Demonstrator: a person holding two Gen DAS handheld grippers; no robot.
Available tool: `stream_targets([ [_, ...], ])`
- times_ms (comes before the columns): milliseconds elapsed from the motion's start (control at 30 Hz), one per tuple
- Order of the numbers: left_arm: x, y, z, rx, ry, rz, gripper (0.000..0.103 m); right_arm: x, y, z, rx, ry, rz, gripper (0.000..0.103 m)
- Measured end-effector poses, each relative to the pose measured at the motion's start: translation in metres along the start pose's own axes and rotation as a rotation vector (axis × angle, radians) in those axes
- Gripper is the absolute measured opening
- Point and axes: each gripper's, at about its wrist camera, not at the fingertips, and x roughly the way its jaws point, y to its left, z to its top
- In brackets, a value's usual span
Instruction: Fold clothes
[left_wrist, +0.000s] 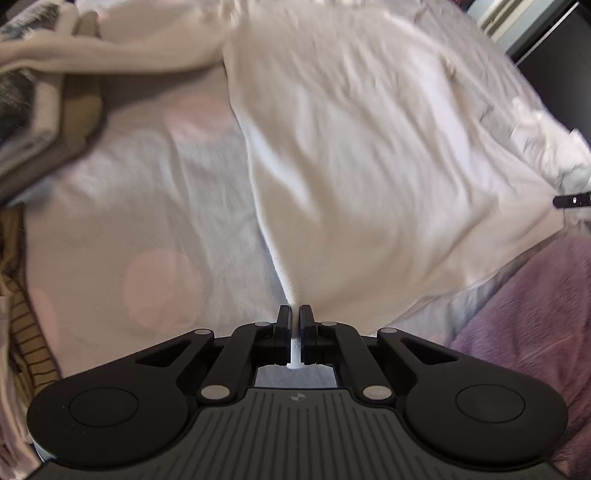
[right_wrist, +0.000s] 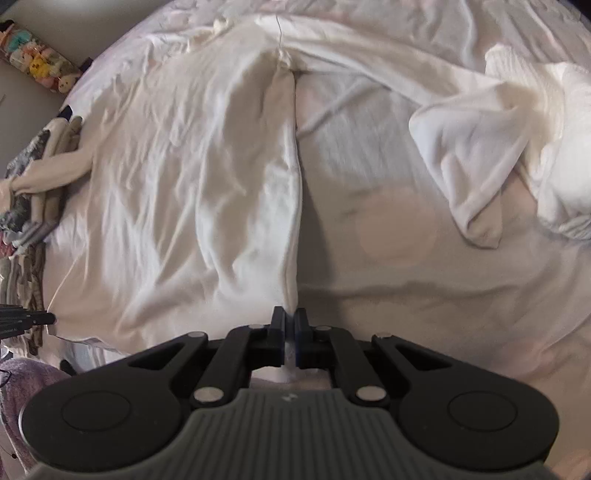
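My left gripper (left_wrist: 294, 314) and right gripper (right_wrist: 290, 316) jaws each pinched the white garment's (left_wrist: 369, 155) edge; even tension advised.

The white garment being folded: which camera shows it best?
The right wrist view: the white garment spreads across the bed, its sleeve trailing away, its edge pinched in the right gripper. The left wrist view is blurrier, showing only the body held by the left gripper.

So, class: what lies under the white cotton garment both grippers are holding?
Under the white cotton garment lies a pale bedsheet with pink dots; whatever is beneath its spread-out middle is covered.
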Motion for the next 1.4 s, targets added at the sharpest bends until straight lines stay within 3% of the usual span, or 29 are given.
stream_targets([
  [133,-0.035,-0.013,0.009,-0.004,-0.076,0.007,0.002,-0.04,0.0,0.002,-0.017,-0.062,0.006,0.005],
  [267,-0.046,-0.021,-0.001,0.0,-0.083,0.034,0.002,-0.054,-0.008,-0.004,-0.023,-0.077,-0.009,0.005],
  [700,0.062,-0.018,-0.007,0.045,0.203,0.18,0.0,0.045,-0.037,-0.011,0.042,0.096,-0.084,0.005],
  [1000,0.086,-0.009,-0.003,0.016,0.282,0.159,0.001,0.071,-0.051,-0.017,0.061,0.14,-0.027,0.008],
  [1067,0.079,-0.006,-0.003,0.004,0.277,0.146,0.011,0.062,-0.053,-0.019,0.058,0.122,-0.003,0.013],
  [1133,0.066,-0.005,-0.004,-0.006,0.242,0.117,0.023,0.045,-0.054,-0.02,0.037,0.073,-0.002,0.03],
  [1233,0.044,-0.007,-0.002,-0.007,0.179,0.096,0.028,0.012,-0.059,-0.02,-0.002,-0.032,-0.045,0.03],
  [1400,0.018,-0.026,0.02,0.018,0.045,0.089,0.033,-0.016,-0.068,-0.008,-0.142,-0.186,-0.203,0.03],
])
